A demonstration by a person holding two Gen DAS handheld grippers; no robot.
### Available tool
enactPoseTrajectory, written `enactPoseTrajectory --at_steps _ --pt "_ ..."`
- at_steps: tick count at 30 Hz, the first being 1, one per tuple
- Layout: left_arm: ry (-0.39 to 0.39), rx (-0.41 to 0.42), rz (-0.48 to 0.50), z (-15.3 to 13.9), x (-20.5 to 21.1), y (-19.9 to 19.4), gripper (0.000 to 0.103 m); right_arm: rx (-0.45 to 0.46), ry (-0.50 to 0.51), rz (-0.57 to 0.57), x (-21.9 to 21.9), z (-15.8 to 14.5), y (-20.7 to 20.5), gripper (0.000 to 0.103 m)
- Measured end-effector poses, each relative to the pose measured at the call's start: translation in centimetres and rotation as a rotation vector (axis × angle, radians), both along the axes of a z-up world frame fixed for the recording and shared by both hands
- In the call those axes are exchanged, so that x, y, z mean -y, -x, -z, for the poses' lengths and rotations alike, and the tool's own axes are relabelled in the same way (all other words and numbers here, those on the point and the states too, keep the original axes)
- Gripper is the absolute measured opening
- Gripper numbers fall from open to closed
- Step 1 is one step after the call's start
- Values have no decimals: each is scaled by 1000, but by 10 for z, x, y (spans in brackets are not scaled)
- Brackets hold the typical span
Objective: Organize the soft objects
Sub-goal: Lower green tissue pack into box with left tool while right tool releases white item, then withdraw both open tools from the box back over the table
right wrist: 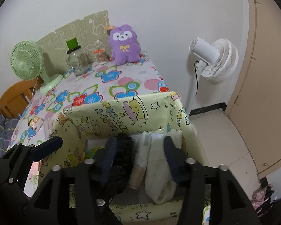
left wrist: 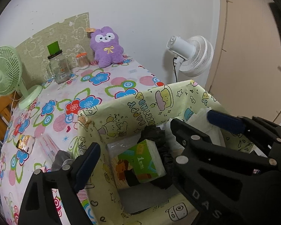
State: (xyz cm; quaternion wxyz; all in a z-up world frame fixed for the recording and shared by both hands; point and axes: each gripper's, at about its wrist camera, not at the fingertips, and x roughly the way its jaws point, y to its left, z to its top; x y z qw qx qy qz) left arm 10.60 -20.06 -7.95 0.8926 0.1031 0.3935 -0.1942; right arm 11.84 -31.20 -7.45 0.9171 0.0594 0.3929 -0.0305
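A pale green cartoon-printed box [left wrist: 133,110] [right wrist: 121,112] stands at the table's near corner. Inside lie a green tissue pack [left wrist: 142,161], a black soft bundle [left wrist: 155,135] [right wrist: 121,150] and white and cream soft packs [right wrist: 159,168]. My left gripper [left wrist: 151,133] is open over the box, its left finger outside the box wall. My right gripper [right wrist: 140,159] is open and reaches down into the box, fingers either side of the black bundle and white packs. A purple plush [left wrist: 106,46] [right wrist: 124,45] sits at the table's far edge against the wall.
On the flowered tablecloth [left wrist: 95,86] stand a green desk fan [left wrist: 7,75], a glass jar [left wrist: 59,67] and a cotton-swab pot [left wrist: 82,60]. A small printed pack [left wrist: 25,143] lies at the left. A white floor fan [right wrist: 213,60] stands right of the table, beside a beige door [right wrist: 262,75].
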Motion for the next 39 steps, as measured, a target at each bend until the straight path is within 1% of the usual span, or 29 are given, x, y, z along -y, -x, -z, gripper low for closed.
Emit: enactPoseTrajectory --at_steps 4,9,15,19,23,39 --pt "10 8 -1 -4 -3 5 94 17 13 -1 -3 -5 5 62" --pt "23 25 -3 -11 -9 12 97 43 27 -2 -8 -14 13 73" --pt "41 49 -15 -19 -17 19 100 83 50 1 -16 -25 24 83" --pt "49 69 -26 -25 -24 25 102 104 62 4 -23 -31 30 88" --pt "57 85 -31 -32 -31 28 102 132 75 21 -29 -38 36 95" --pt "99 162 -49 -56 -63 45 103 225 94 58 -58 -63 60 102"
